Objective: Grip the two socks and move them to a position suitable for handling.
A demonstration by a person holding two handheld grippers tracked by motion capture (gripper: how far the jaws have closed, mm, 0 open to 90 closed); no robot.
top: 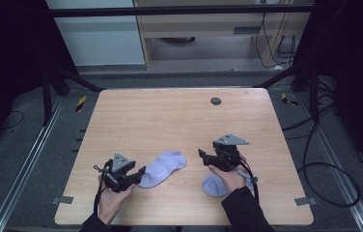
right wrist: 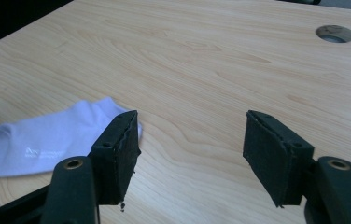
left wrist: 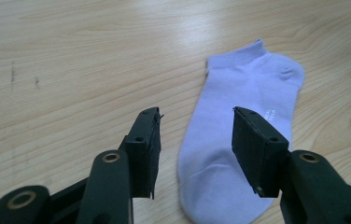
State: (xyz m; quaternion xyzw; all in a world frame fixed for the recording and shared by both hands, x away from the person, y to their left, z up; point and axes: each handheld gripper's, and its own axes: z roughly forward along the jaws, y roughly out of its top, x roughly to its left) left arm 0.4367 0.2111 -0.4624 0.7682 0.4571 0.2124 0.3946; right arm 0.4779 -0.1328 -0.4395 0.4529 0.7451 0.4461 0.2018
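A pale lilac ankle sock [top: 162,168] lies flat on the wooden table [top: 170,116], toe towards the front. My left gripper [top: 140,174] hovers just left of its toe, open, with nothing between its fingers; in the left gripper view the sock [left wrist: 239,121] lies ahead, partly behind the right-hand jaw. A second lilac sock [top: 214,185] lies under my right hand. My right gripper [top: 202,155] is open and empty above bare wood. The right gripper view has the first sock [right wrist: 47,135] off to the left, partly behind the left-hand jaw.
A round cable hole [top: 216,101] sits near the table's far edge, seen too as the hole [right wrist: 335,33] in the right gripper view. Cables [top: 324,159] trail on the floor to the right. Bare wood spreads across the far half of the table.
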